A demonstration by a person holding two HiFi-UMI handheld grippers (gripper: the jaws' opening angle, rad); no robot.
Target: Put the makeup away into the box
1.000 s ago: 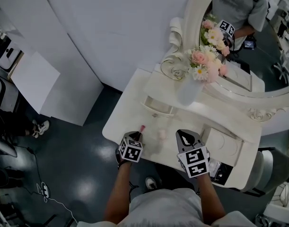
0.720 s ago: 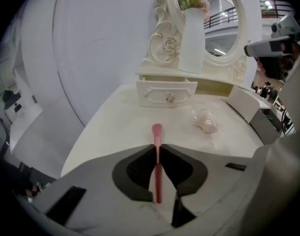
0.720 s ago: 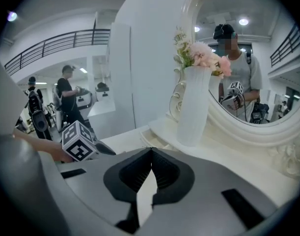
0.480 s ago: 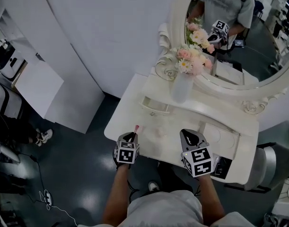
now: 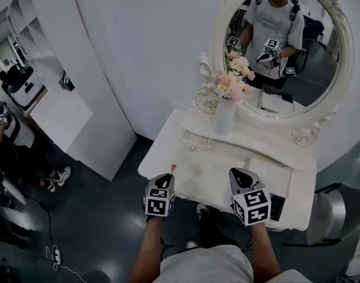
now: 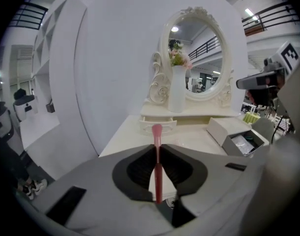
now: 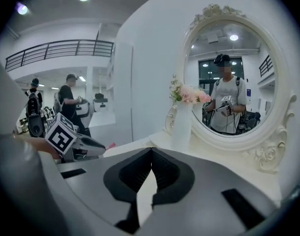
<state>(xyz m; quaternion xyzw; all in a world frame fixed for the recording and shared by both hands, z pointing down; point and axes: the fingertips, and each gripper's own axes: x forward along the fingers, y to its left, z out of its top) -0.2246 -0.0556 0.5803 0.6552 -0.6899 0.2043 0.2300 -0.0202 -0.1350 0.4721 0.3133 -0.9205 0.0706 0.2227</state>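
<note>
close to me, at the near edge of the white surface, the left tongs are pinched narrow on a thin pink makeup brush. the left gripper view shows the handle squeezed between the pads w/ the pink tip poking out past the tips. the brush is up in the air above the near edge, clear of the surface and not in the box.

right tongs hang just to the right at abt the same height. they're fully closed, pads meeting, nothing between them.

the box is a pale one on the right part of the surface. it's open, w/ some bits inside that i can't make out. from the head view it sits just right of the right tongs and is partly hidden by them.

further back there's a small drawer unit, then a tall white vase standing upright w/ pink and white flowers.

behind that is a big oval mirror in an ornate white frame. it reflects a person holding both grippers.

far left, across the dark floor, another person is at the edge of view.
</note>
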